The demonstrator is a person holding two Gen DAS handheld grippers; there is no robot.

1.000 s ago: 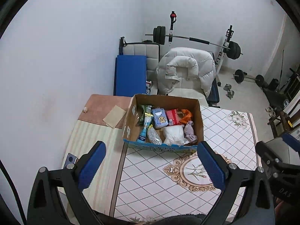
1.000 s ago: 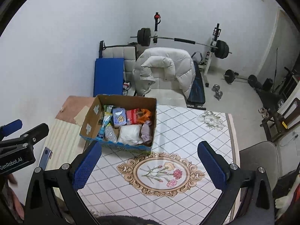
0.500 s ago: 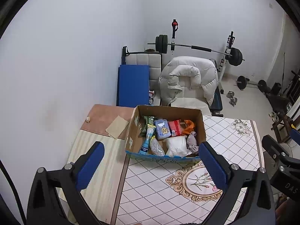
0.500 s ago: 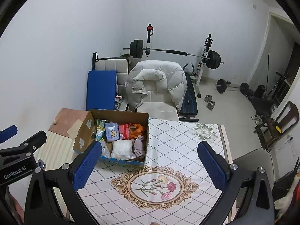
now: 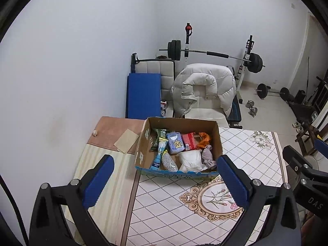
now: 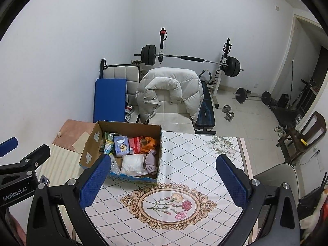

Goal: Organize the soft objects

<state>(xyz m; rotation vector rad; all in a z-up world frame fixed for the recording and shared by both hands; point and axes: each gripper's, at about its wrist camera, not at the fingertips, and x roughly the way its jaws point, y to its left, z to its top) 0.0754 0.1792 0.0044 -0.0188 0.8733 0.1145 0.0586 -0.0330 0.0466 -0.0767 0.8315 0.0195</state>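
Note:
An open cardboard box point(image 5: 143, 147) point(image 6: 90, 147) stands on the table point(image 5: 174, 205) point(image 6: 194, 164) with a diamond-patterned cloth. It holds a white soft bundle point(image 5: 190, 161) point(image 6: 132, 164), a mauve cloth point(image 5: 208, 157) point(image 6: 151, 161), a blue tissue pack point(image 5: 175, 144) point(image 6: 121, 146), a red pack point(image 5: 188, 141), an orange bag point(image 5: 204, 138) and packets. My left gripper point(image 5: 164, 181) is open and empty, above the table in front of the box. My right gripper point(image 6: 164, 177) is open and empty, over the cloth to the right of the box.
A chair draped with a white puffy jacket point(image 5: 203, 88) point(image 6: 170, 90) stands behind the table. A blue mat point(image 5: 143, 95), a barbell rack point(image 5: 213, 53), dumbbells point(image 6: 228, 112) and a wooden chair point(image 6: 303, 133) are around. A brown cloth point(image 5: 116, 131) lies at the table's left end.
Both grippers have risen and pulled back from the table, so the box looks smaller and more of the room shows. Both stayed open and empty.

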